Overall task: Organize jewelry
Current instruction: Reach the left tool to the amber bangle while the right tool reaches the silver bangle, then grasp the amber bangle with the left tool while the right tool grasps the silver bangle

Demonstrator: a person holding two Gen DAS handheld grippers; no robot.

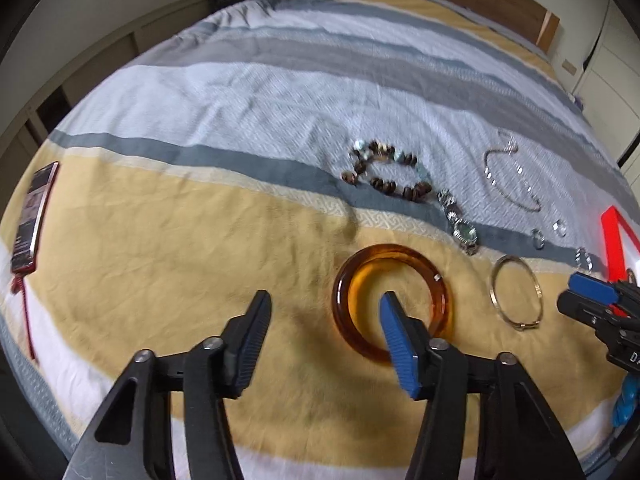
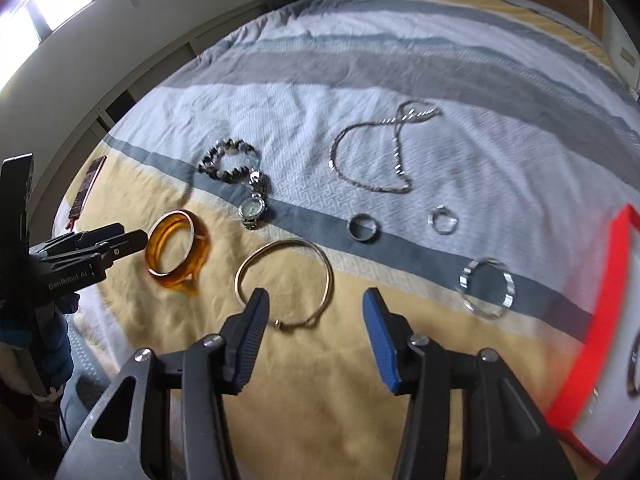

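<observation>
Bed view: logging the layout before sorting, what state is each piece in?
Left gripper: open, empty.
Right gripper: open, empty.
Amber translucent bangle: flat on bedspread.
Thin gold wire bangle: flat, untouched.
Silver wristwatch: lying, strap unfastened.
Red-rimmed tray: holds one piece.

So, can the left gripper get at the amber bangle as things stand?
Probably yes. The left gripper is open and empty, one finger over the amber bangle, which lies flat on the bedspread. Nothing covers it; the gold bangle and watch lie apart.
</observation>
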